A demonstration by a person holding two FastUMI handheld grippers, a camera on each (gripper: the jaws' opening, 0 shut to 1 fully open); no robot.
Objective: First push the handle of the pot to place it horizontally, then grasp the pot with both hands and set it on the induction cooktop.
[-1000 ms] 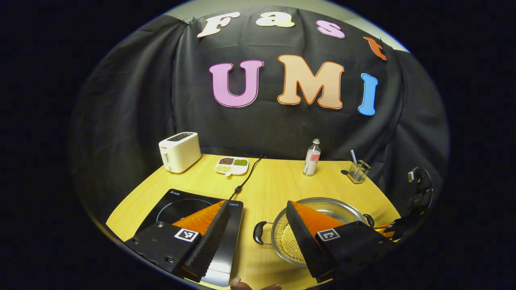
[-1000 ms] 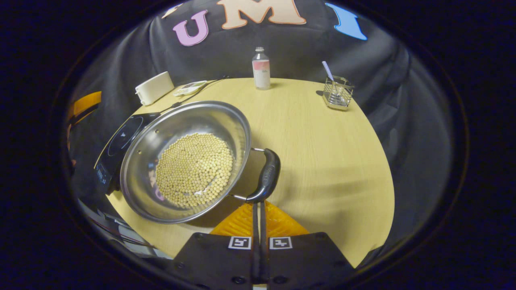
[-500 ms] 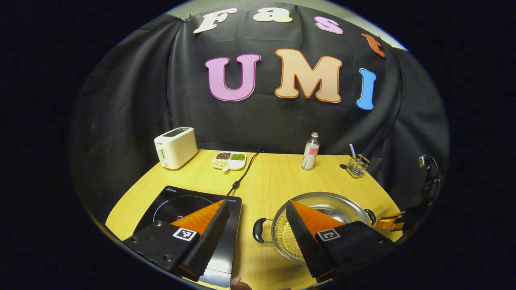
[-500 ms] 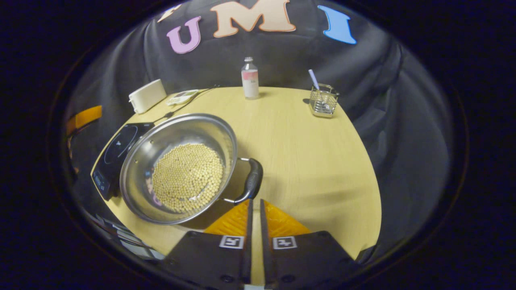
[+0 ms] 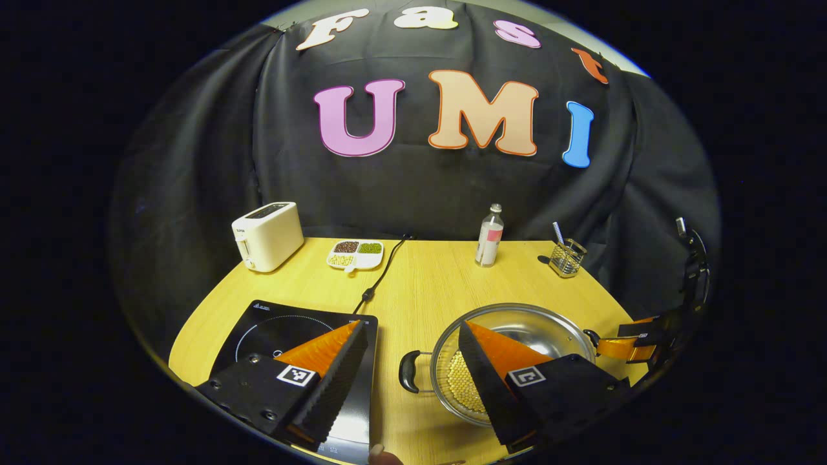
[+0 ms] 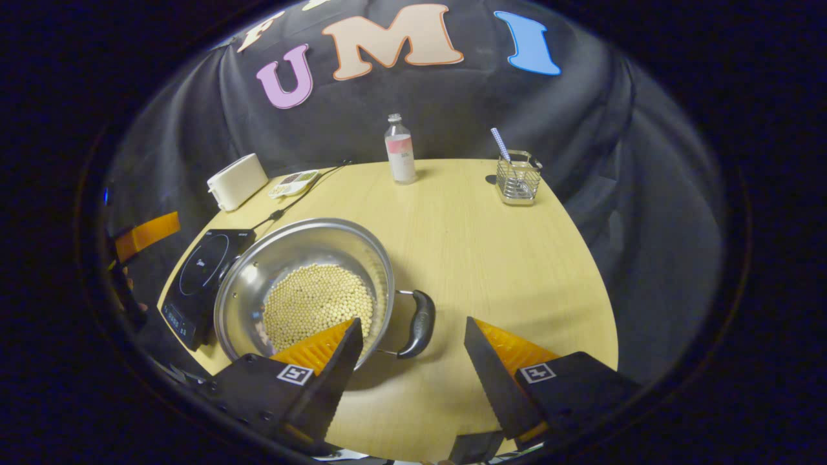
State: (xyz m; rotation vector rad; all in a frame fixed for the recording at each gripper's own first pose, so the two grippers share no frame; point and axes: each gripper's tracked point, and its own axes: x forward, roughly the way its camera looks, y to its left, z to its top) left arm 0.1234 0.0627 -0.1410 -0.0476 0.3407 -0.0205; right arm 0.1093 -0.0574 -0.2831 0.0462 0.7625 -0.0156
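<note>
While both of my jaws stand spread wide with nothing between them, the pot (image 6: 303,294) sits on the bench (image 6: 491,258), just beside the induction cooktop (image 6: 200,281) and not on it. Ahead of my right gripper (image 6: 413,342), the pot's black right handle (image 6: 418,323) lies between and just beyond the two fingertips, touched by neither; my left-hand finger overlaps the pot's near rim in the right gripper view. The pot holds a bed of pale yellow beans (image 6: 316,303).

Ahead of my left gripper (image 5: 413,339), the pot's other handle (image 5: 409,371) lies in the gap between the fingers, nearer the right one, which overlaps the bowl. My left finger (image 5: 323,365) overlaps the cooktop. The right gripper shows beyond the pot's far side there.

Farther ahead along the bench's back edge stand a white toaster (image 5: 266,236), a divided dish of grains (image 5: 354,254), a bottle (image 5: 489,236) and a wire holder (image 5: 567,258). The cooktop's cord (image 5: 381,274) runs back toward the wall.
</note>
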